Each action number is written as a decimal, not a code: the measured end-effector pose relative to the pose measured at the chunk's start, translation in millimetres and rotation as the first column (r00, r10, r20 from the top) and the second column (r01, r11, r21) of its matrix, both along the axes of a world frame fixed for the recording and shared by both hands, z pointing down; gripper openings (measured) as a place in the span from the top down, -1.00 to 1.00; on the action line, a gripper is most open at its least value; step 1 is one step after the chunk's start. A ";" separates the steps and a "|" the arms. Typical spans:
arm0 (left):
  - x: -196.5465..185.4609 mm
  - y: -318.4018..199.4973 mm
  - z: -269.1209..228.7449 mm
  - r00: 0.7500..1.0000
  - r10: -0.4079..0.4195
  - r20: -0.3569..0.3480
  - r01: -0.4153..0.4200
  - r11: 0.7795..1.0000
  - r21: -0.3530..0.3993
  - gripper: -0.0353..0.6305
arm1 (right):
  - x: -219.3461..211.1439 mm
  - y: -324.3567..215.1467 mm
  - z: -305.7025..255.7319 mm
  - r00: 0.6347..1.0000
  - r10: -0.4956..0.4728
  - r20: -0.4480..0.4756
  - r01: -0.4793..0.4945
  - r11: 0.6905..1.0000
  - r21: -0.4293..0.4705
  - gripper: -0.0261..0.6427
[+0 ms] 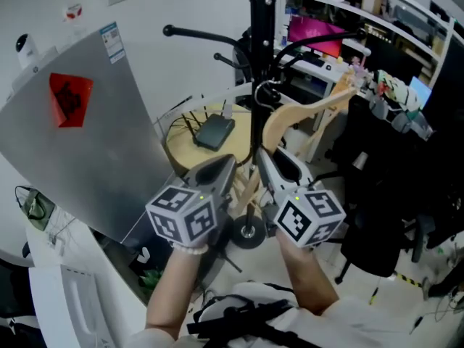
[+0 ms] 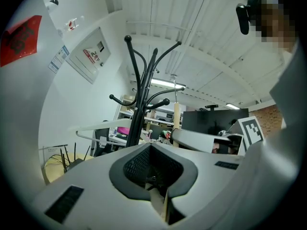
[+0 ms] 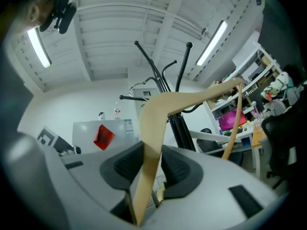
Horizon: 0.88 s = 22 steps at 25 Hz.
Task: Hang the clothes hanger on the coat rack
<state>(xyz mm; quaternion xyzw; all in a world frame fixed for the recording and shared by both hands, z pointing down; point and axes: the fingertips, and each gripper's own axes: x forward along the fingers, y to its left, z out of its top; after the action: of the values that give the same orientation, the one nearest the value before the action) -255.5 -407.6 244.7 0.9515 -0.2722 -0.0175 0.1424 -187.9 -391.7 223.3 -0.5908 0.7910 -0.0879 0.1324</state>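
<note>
Left gripper (image 2: 151, 145): jaws pressed together at the tips with nothing between the pads. Its own view shows a pale sliver low in the gap, and I cannot tell what it is.
Right gripper (image 3: 152, 147): pinching one arm of the wooden hanger (image 3: 192, 99). The arm stands upright between the dark pads.
Hanger, place: held up in front of the coat rack (image 1: 264, 20), with the free arm arching away to the right.
Hook (image 1: 262, 93): close against the black pole. I cannot tell whether it sits over a branch.
Head view only: both grippers side by side, left (image 1: 226, 164) and right (image 1: 265, 156), with a bare forearm behind each. It also shows a round yellow table (image 1: 177, 147) carrying a dark router (image 1: 214, 133).
Right gripper view only: the pads' grip on the hanger, and two strip lamps (image 3: 38, 47) on the ceiling.
Left gripper view only: the rack's upper branches (image 2: 139, 66) spreading against the ceiling, and the other gripper's marker cube (image 2: 252, 128) at the right.
Shared: the red paper square (image 1: 70, 100) on a silver panel shows in all three views.
Count, grippers: two.
Count, hangers held: one.
Count, coat racks: one.
Count, red squares: one.
</note>
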 end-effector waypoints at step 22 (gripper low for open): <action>-30.3 -36.7 -3.1 0.981 0.189 0.036 -0.189 0.982 0.016 0.93 | -3.1 -67.5 36.0 0.894 0.208 0.397 -0.146 0.972 -0.182 0.52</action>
<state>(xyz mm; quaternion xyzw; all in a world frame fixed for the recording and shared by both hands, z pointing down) -285.9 -444.2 241.7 0.9745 -0.1829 0.0099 0.1294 -191.0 -459.2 259.3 -0.6366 0.6793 -0.2564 0.2600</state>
